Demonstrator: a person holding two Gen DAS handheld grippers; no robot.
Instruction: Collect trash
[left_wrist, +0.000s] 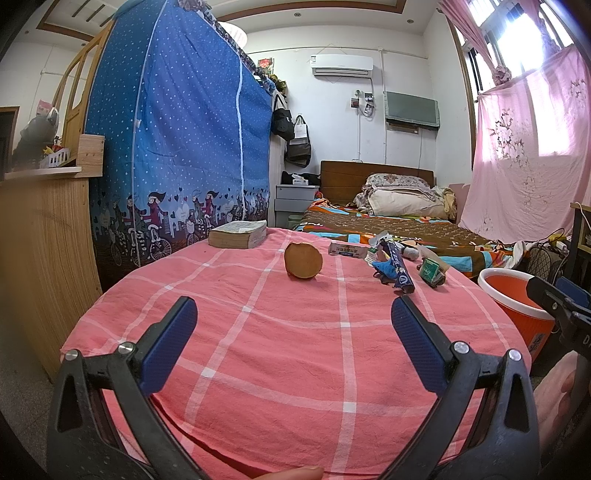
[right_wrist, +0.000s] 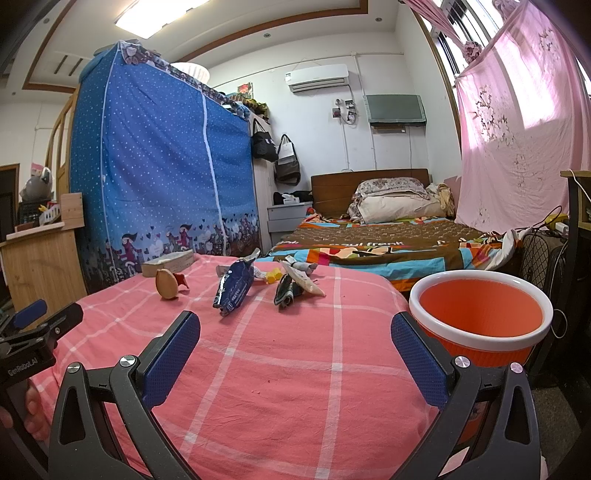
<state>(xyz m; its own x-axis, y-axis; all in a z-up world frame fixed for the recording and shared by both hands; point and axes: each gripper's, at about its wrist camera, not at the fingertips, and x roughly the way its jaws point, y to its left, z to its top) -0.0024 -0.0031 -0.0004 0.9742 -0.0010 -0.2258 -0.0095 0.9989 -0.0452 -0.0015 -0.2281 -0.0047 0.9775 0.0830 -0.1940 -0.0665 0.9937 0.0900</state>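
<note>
While I held both tools low over the pink checked tablecloth (right_wrist: 288, 369), my left gripper (left_wrist: 294, 339) and my right gripper (right_wrist: 295, 350) were both spread wide with nothing between their blue pads. Beyond them the trash lay in a loose cluster toward the far right part of the table. Nearest was a crumpled dark blue wrapper (right_wrist: 233, 286), shiny and creased, its long axis running from the near end up and away toward the back. Just to its right sat a folded green packet (right_wrist: 284, 293) against a pale crumpled wrapper (right_wrist: 304, 282). To the left, apart from these, stood a brown rounded piece of food (left_wrist: 303, 261), and behind it a thick book (left_wrist: 238, 233). The orange bin (right_wrist: 480, 317) with a white rim stood beside the table's right edge, nothing visible inside.
</note>
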